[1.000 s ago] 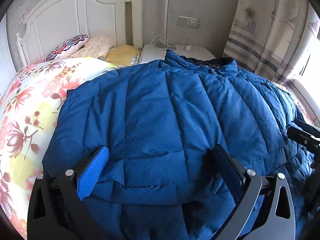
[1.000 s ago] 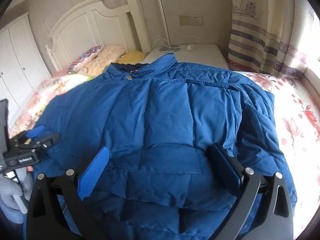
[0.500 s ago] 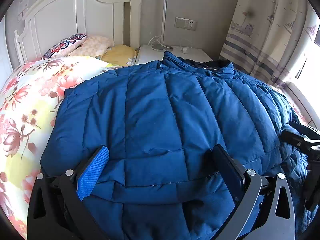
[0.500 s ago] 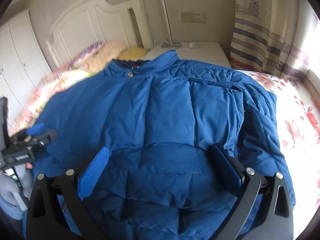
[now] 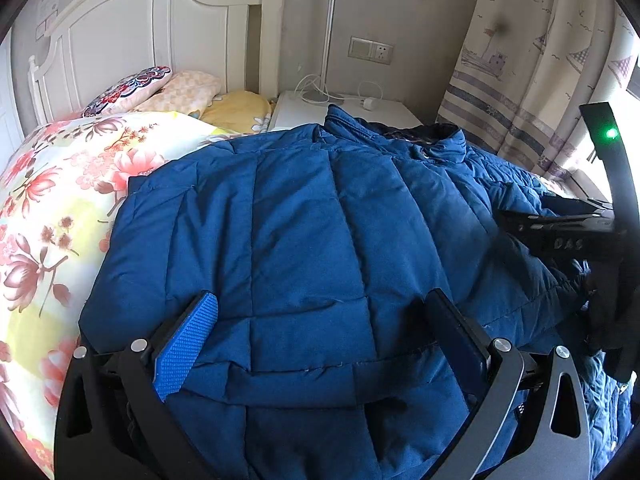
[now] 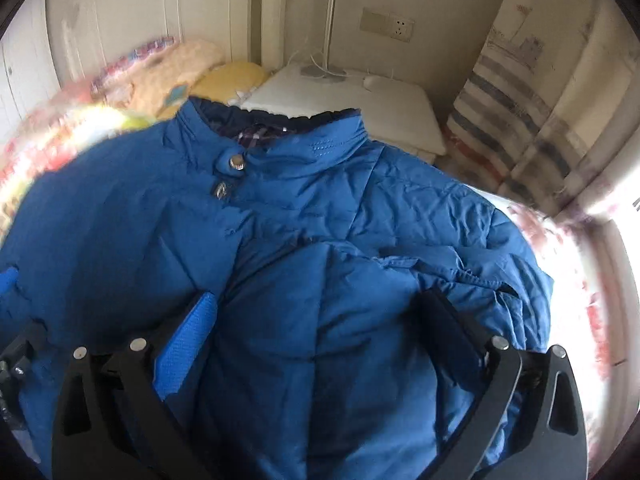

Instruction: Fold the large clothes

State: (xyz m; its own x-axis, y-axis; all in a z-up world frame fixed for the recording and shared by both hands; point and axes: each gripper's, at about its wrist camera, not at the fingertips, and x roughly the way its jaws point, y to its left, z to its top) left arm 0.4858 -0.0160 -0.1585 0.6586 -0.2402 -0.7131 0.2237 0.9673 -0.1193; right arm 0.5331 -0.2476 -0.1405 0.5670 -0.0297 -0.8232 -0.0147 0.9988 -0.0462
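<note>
Fingers (image 5: 188,340) wide apart over jacket (image 5: 320,240)

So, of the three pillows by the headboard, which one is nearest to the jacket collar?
The plain yellow pillow, rightmost, beside the nightstand; the peach one and the patterned one lie further left of the collar.

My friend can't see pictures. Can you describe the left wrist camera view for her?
A big blue puffy jacket lies spread on a flowery bedspread, with the open left claw just above its hem. Behind are pillows, a white nightstand and striped curtains.
</note>
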